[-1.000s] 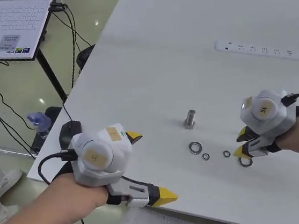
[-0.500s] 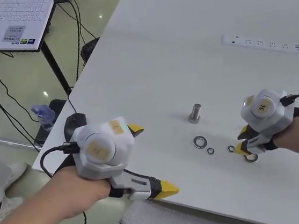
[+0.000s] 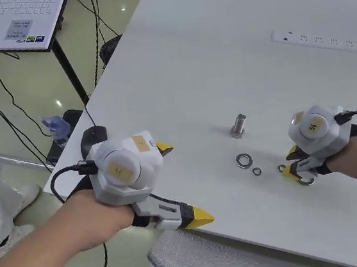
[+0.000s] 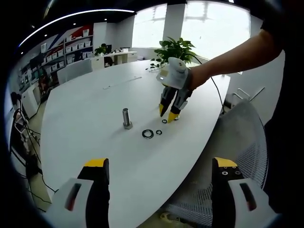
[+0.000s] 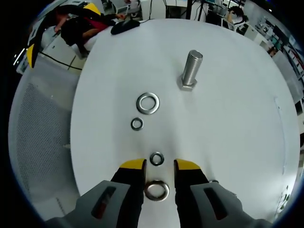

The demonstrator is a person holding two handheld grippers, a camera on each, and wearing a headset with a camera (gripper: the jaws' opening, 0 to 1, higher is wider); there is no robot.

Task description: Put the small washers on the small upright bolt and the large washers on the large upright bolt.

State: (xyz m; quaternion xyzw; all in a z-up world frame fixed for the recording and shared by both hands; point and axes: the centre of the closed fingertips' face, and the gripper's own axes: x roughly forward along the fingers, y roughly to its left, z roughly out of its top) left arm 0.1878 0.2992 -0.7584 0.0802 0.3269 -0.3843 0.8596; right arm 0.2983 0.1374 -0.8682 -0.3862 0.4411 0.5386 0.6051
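Observation:
One steel bolt (image 3: 238, 126) (image 5: 191, 70) stands upright on the white table (image 3: 221, 51). In front of it lie a large washer (image 3: 244, 161) (image 5: 147, 103) and a small washer (image 3: 257, 171) (image 5: 137, 124). A second small washer (image 5: 156, 158) lies just ahead of my right gripper (image 5: 160, 166) (image 3: 291, 163). That gripper is open and low over the table, its jaws on either side of another large washer (image 5: 156, 190) lying flat. My left gripper (image 3: 181, 183) (image 4: 160, 164) is wide open and holds nothing at the table's near edge.
A white power strip (image 3: 329, 40) lies at the far right of the table. A mesh chair back (image 3: 199, 260) sits below the near edge. To the left are a laptop (image 3: 11, 23) on a stand, cables and a bottle (image 3: 55, 125) on the floor.
The head camera has shifted, moving the whole picture. My right gripper has drawn in a little lower over the large washer. The washers and bolt lie where they were.

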